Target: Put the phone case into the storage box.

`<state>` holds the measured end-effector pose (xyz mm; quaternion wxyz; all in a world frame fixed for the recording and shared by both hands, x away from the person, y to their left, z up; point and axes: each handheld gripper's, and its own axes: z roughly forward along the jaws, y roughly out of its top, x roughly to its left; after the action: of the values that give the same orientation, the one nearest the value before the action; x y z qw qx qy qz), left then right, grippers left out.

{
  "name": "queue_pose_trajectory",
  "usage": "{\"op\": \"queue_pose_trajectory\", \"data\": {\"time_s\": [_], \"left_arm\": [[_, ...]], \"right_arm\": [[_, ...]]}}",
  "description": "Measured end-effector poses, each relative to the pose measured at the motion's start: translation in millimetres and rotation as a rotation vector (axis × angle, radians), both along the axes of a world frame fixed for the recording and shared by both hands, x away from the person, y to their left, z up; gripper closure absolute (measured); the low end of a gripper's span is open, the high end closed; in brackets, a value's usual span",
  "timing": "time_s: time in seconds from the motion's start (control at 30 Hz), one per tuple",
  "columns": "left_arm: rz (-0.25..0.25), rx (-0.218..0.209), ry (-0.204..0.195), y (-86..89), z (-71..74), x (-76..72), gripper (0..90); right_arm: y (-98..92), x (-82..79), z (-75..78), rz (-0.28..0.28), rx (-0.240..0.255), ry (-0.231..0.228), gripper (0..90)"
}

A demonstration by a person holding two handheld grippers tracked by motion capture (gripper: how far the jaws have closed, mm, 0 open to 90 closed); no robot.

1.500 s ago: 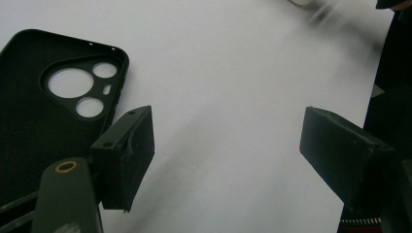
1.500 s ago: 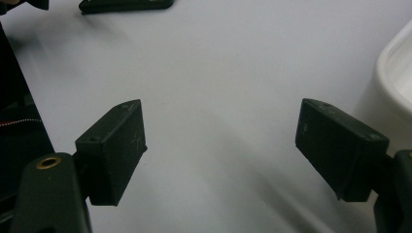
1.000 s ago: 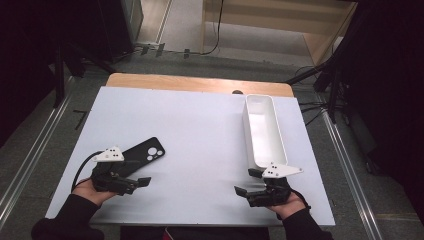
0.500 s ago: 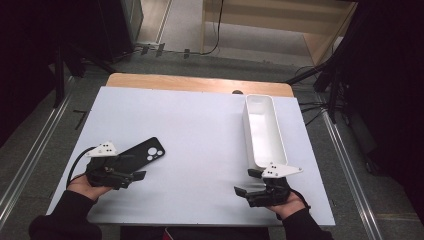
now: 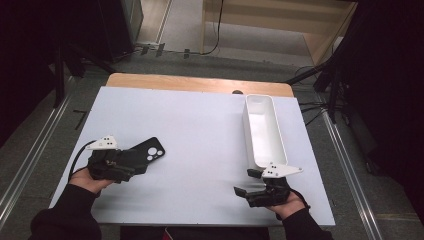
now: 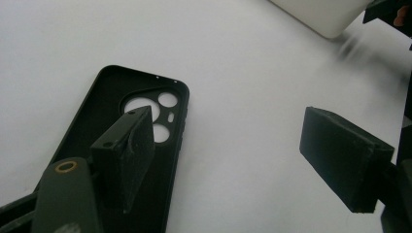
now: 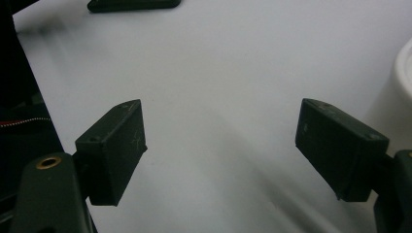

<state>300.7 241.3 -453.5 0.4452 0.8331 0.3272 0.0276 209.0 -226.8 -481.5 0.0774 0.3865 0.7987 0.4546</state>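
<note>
Phone case on the worktop, both tongs gaping

White worktop (image 5: 200, 130), tray (image 5: 263, 131) far right; left tongs (image 6: 233, 155) wide open, empty, one jaw over the black case (image 6: 104, 141) lying flat front-left; right tongs (image 7: 221, 145) wide open, empty, beside the tray.

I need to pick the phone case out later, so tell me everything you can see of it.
The phone case is black and looks like soft matte rubber or plastic. It lies flat on the white table, open side up and empty, with raised edges and a camera cut-out of several round holes at its far end. It sits at the table's near left. The left tool is open: one pad hangs over the case's inside, the other stands well off over bare table. Whether the pad touches the case I cannot tell.
</note>
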Motion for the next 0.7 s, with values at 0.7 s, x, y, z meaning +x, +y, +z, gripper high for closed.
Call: {"op": "queue_pose_trajectory", "data": {"time_s": [0.7], "left_arm": [[-0.030,-0.010,-0.005,-4.3,12.5,38.7,19.9]], "right_arm": [[-0.8,0.9,0.1,0.009,0.010,0.008,17.0]]}}
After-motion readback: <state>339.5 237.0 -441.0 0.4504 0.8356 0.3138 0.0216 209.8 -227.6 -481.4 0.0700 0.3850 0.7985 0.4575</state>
